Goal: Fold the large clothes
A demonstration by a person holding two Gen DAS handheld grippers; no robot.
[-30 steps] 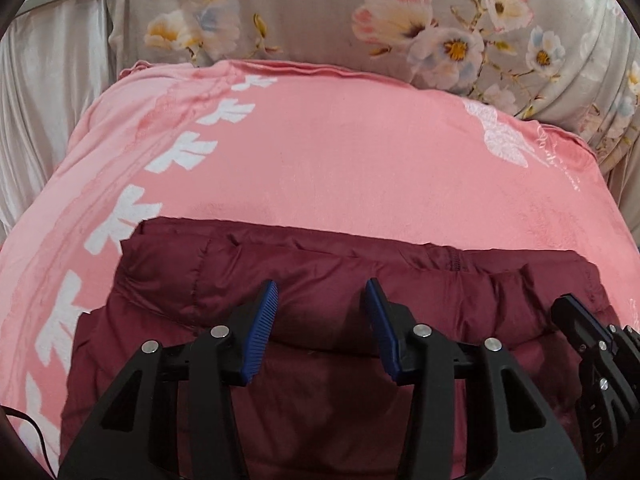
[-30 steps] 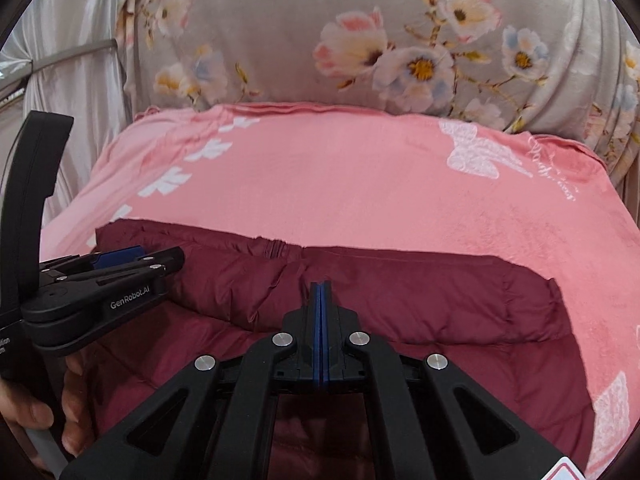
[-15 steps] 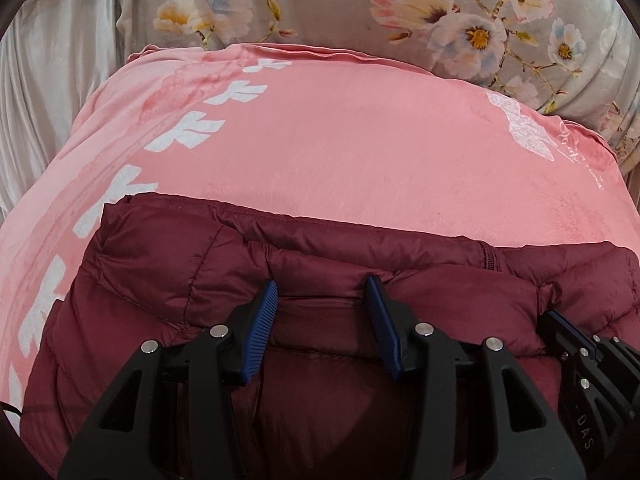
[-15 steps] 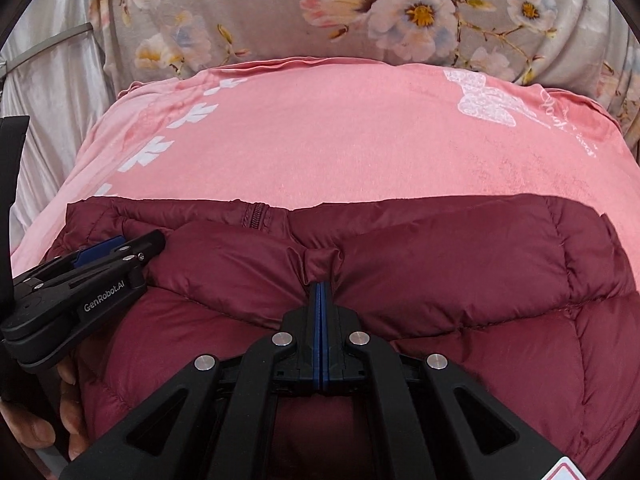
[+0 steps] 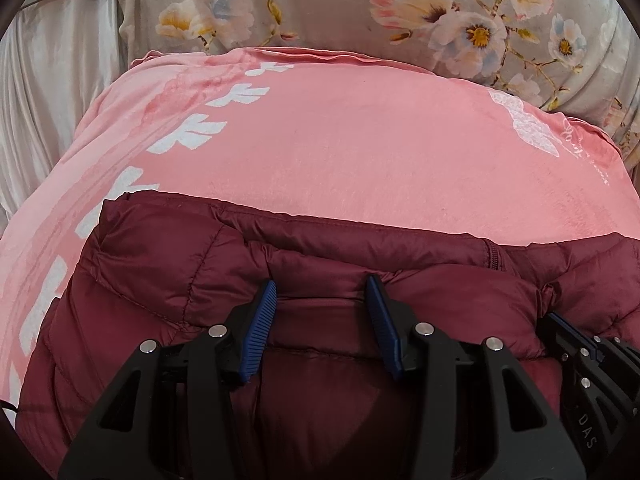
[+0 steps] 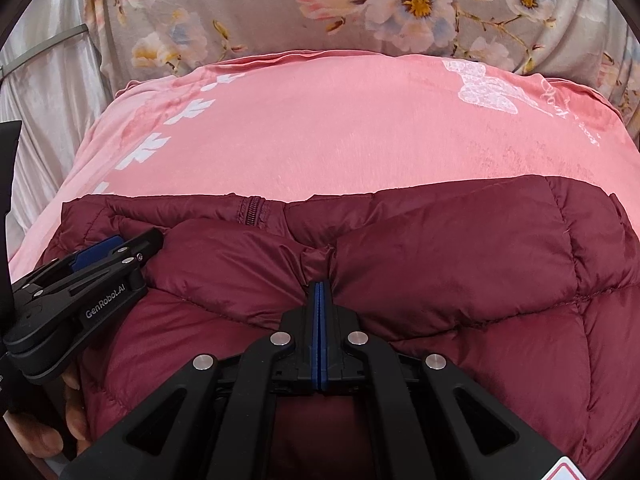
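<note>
Grey floral fabric (image 5: pixel 320 4) with pink and white blossoms fills the background, and a pale satin curtain (image 5: pixel 52 92) hangs at the left. Below it spreads a salmon-pink bedspread (image 5: pixel 340 152) printed with white leaf shapes along its left side and a white butterfly near the far right corner. On the near part of that bedspread lies a maroon quilted puffer jacket (image 6: pixel 460 248), folded over itself so that a puffy doubled edge runs across both views, with a short zipper end (image 6: pixel 253 210) showing at that edge.

In the left wrist view the black left gripper (image 5: pixel 322 300) with blue ribbed pads stands about half open; its fingertips (image 5: pixel 269 292) press into the folded edge, a bulge of jacket fabric sitting between them. Whether the pads actually pinch it, I cannot tell. In the right wrist view the black right gripper (image 6: pixel 319 286) is fully closed, a small pucker of jacket fabric gathered at its tips. A hand (image 6: pixel 48 436) grips the left tool's handle.
</note>
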